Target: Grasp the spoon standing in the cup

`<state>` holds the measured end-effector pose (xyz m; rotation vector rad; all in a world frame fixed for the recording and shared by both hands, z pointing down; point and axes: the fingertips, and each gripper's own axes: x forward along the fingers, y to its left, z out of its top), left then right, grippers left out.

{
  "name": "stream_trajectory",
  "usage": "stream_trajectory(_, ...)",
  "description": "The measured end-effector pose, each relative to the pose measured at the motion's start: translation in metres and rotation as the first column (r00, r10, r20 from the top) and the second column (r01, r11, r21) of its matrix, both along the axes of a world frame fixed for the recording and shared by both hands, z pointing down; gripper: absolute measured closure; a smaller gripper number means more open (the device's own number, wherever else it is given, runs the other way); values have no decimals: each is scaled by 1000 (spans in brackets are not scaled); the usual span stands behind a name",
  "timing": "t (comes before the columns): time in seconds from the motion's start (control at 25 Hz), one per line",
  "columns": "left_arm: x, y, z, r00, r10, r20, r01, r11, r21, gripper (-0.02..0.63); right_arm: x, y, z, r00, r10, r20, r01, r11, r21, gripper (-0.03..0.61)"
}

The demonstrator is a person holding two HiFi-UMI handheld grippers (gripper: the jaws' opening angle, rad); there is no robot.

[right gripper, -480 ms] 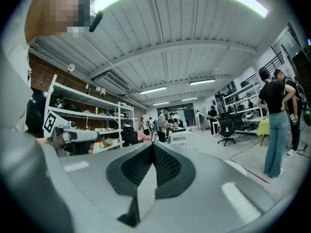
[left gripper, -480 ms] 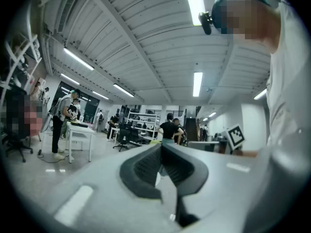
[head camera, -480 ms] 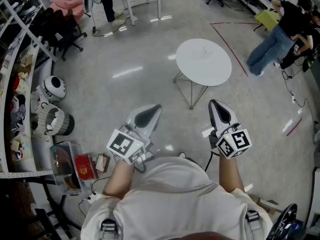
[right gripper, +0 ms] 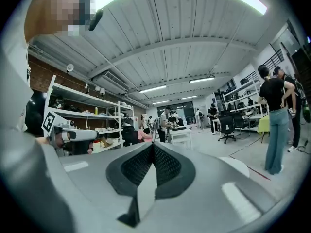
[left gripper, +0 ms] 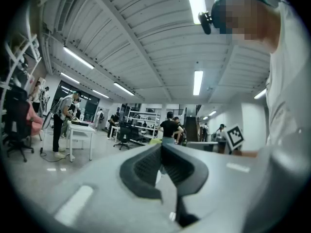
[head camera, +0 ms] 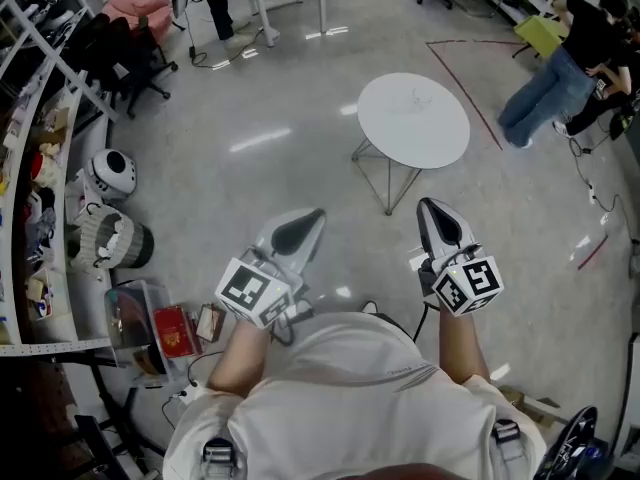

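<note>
Task not started: the left gripper (head camera: 305, 223) and right gripper (head camera: 434, 216) were held at the person's chest, jaws pressed together on nothing. No cup or spoon showed anywhere, not even on the round table (head camera: 413, 118) ahead

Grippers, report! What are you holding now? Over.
Left gripper: jaws shut, empty. Right gripper: jaws shut, empty. Spoon and cup not in view. Round white table ahead, nothing seen in the way.
</note>
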<state>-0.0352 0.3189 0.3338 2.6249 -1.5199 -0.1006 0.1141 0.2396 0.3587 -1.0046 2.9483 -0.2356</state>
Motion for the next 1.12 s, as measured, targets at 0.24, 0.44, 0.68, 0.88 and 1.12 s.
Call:
stream_trajectory(0.24, -17, -3, -1, 1000, 6, -9, -6, 1000, 5, 612, -12, -6, -8, 999, 50, -8, -50, 998, 35, 574)
stream_trajectory(0.44, -43, -2, -1, 1000, 12, -23, -12, 1000, 10, 612, -35, -5, -10, 998, 64, -11, -64, 998, 30, 574)
stream_trajectory(0.68, -83, 6, 6, 998, 45, -51, -45, 999, 13, 612, -70, 6, -7, 995, 99, -32, -98, 995, 32, 574)
stream_trajectory(0.88, -101, -1, 23, 993, 94, -78, -95, 995, -19, 614, -88, 11, 7, 990, 119, -73, -118, 993, 27, 574)
stream_trajectory(1.12, -94, -40, 35, 987, 130, -91, -135, 989, -55, 612, -79, -24, 21, 985, 148, -91, -150, 988, -22, 574)
